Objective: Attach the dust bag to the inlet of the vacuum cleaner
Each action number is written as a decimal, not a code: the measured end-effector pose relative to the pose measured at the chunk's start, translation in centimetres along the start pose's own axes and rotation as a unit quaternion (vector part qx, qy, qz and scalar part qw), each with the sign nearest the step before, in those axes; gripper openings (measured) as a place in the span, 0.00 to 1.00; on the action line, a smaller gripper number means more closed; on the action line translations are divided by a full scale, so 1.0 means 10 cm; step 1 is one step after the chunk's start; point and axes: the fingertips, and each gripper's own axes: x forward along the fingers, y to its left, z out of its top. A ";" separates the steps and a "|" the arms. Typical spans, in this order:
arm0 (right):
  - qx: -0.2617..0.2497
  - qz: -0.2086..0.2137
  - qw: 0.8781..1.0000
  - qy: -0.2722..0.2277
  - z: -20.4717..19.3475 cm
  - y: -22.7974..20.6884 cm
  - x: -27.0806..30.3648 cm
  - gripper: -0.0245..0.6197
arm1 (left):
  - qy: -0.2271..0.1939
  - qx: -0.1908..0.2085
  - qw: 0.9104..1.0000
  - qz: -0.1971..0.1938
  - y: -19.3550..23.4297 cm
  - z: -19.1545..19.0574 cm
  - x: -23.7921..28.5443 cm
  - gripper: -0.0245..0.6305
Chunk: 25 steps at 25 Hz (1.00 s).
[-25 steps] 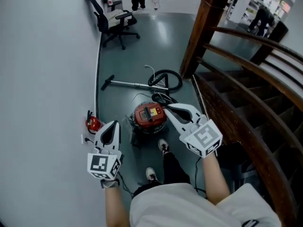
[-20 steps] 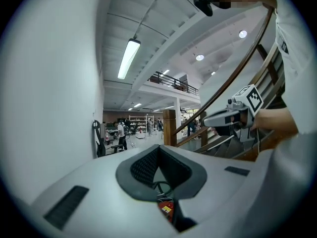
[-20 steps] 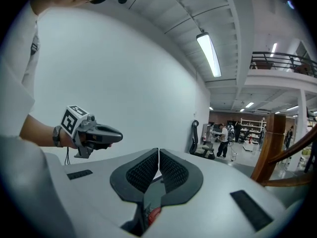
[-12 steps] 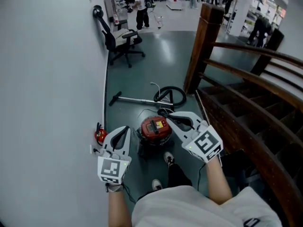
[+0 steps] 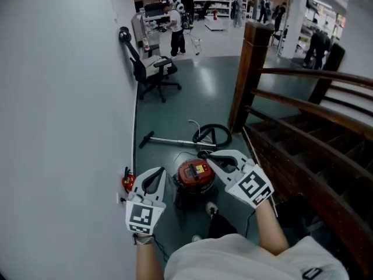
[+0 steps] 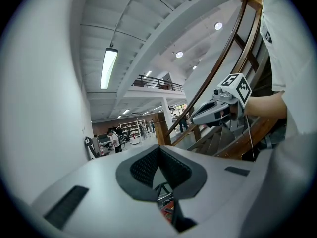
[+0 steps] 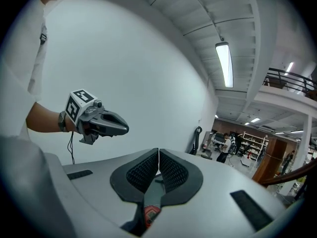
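1. The left gripper (image 5: 155, 174) is held with jaws together, nothing between them;
2. the right gripper (image 5: 205, 155) is likewise closed, empty;
3. the red vacuum cleaner (image 5: 195, 175) is seen on the floor (image 5: 192, 98), between both grippers.

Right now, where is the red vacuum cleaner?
Head view, lower centre: the vacuum cleaner stands on the floor, seen between the left claw and right claw, coiled hose beyond it.

One red vacuum cleaner (image 5: 196, 175), one coiled hose (image 5: 213, 135), one wand (image 5: 169, 140), one office chair (image 5: 154, 72)
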 end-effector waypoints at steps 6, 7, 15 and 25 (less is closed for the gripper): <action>-0.005 -0.004 1.000 -0.006 0.09 -0.03 -0.06 0.08 | -0.001 0.017 1.000 0.004 0.00 0.11 -0.02 0.04; -0.008 -0.004 1.000 -0.004 0.09 -0.04 -0.07 0.08 | -0.001 0.018 1.000 0.004 0.00 0.11 -0.02 0.04; -0.006 -0.010 1.000 0.002 0.06 -0.05 -0.12 0.08 | -0.004 0.016 1.000 0.008 0.00 0.10 -0.02 0.04; -0.009 -0.017 1.000 0.016 -0.06 -0.06 -0.12 0.08 | -0.001 0.006 1.000 0.000 -0.05 0.04 0.02 0.04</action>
